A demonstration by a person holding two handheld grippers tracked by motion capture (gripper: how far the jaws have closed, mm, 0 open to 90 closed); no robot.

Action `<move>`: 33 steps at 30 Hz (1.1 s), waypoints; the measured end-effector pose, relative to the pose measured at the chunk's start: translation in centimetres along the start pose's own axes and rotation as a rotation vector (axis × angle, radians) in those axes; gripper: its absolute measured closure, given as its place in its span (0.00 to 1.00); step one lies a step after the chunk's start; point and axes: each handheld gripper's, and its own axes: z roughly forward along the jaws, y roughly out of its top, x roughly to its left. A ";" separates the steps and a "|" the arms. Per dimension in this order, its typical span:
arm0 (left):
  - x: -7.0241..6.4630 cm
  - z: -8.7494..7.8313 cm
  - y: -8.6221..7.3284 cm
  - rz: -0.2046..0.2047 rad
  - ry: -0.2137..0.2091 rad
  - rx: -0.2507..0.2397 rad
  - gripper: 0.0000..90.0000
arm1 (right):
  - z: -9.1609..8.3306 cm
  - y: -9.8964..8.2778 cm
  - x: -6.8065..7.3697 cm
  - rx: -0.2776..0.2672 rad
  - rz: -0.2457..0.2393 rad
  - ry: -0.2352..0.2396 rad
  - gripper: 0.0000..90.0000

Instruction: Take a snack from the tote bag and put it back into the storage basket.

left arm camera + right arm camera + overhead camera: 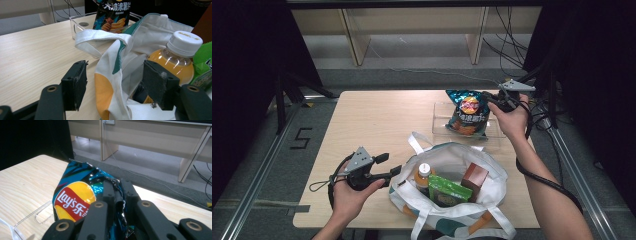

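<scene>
Surface [377, 120]: pale wood-grain top, carrying every item listed here.

Tray [439, 120]: clear plastic, at the far right of the surface, just beyond the bag.

Crisps [468, 112]: blue foil packet with a red and yellow logo, standing upright in the tray. Its top right corner is pinched in the right gripper, and the foil there is crumpled.

Right gripper [492, 97]: held in the person's right hand at the far right edge of the surface. In the right gripper view its jaws stand almost together, with the packet's top edge clamped between them.

Bag [452, 160]: white cloth tote with orange and teal patches, lying open-mouthed at the near middle of the surface. One white handle lies toward the tray.

Bottle [424, 175]: orange drink with a white cap, upright inside the bag at its left side.

Green packet [448, 190]: inside the bag, just right of the bottle.

Brown box [475, 179]: inside the bag, on the right.

Left gripper [389, 166]: held in the person's left hand, near left, level and pointing at the bag. Jaws wide apart. In the left gripper view the bag's rim lies between them, clear of both pads; nothing is gripped.
</scene>
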 end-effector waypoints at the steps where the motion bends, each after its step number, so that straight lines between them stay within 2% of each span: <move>1: 0.0 0.0 0.0 0.000 0.000 0.001 0.40 | 0.0 0.0 0.0 0.000 -0.002 -0.004 0.92; 2: 0.0 0.0 0.0 0.001 0.000 0.000 0.40 | -0.1 0.0 -0.2 0.015 -0.033 0.000 0.91; 5: -0.1 0.0 0.0 0.001 -0.001 0.001 0.40 | 0.0 0.1 -0.3 -0.002 -0.045 -0.023 0.89; 6: -0.1 0.0 0.0 0.000 -0.001 0.001 0.40 | 0.1 0.1 -0.1 0.005 -0.027 -0.031 0.85; 8: -0.1 0.0 0.0 0.000 -0.001 0.001 0.40 | 0.3 0.3 -0.1 -0.001 -0.036 -0.054 0.80; 10: -0.1 0.0 0.0 -0.001 -0.001 0.000 0.40 | 0.3 0.4 0.2 0.002 0.002 -0.043 0.75; 11: 0.0 0.0 0.0 0.000 -0.001 -0.001 0.40 | 0.4 0.5 0.1 -0.012 -0.026 -0.059 0.73; 14: -0.1 0.0 0.0 -0.001 -0.002 -0.001 0.40 | 0.4 0.7 0.3 -0.017 -0.017 -0.068 0.67; 15: -0.1 0.0 0.0 -0.001 -0.002 -0.001 0.40 | 0.3 0.7 0.1 -0.017 -0.054 -0.062 0.64; 18: 0.0 0.0 0.0 0.000 -0.008 -0.008 0.40 | 0.2 1.0 0.4 -0.034 -0.034 -0.074 0.61; 21: -0.1 0.0 0.0 0.000 -0.002 -0.001 0.40 | -0.1 1.4 0.6 -0.048 -0.028 -0.065 0.59; 24: -0.1 0.0 0.0 0.000 -0.002 0.000 0.40 | -0.5 1.6 0.6 -0.059 -0.036 -0.079 0.58; 27: -0.1 0.0 0.1 0.001 -0.001 -0.003 0.40 | -0.7 1.7 0.6 -0.074 -0.018 -0.083 0.59; 28: -0.1 0.0 0.0 0.000 -0.001 -0.002 0.40 | -0.9 1.7 0.6 -0.076 -0.024 -0.089 0.59; 29: -0.1 0.0 0.0 -0.001 -0.001 0.000 0.40 | -1.1 1.6 0.2 -0.069 -0.068 -0.080 0.59; 30: -0.1 0.0 0.0 0.000 -0.001 0.001 0.40 | -1.2 1.6 0.4 -0.069 -0.040 -0.076 0.59; 31: -0.1 0.0 0.0 0.000 -0.001 0.001 0.40 | -1.4 1.6 0.4 -0.064 -0.049 -0.084 0.59; 32: -0.1 0.0 0.0 0.000 -0.002 0.000 0.40 | -1.3 1.5 0.3 -0.082 -0.062 -0.091 0.60; 33: -0.1 0.0 0.1 0.001 0.001 -0.001 0.40 | -1.4 1.5 0.5 -0.069 -0.032 -0.081 0.60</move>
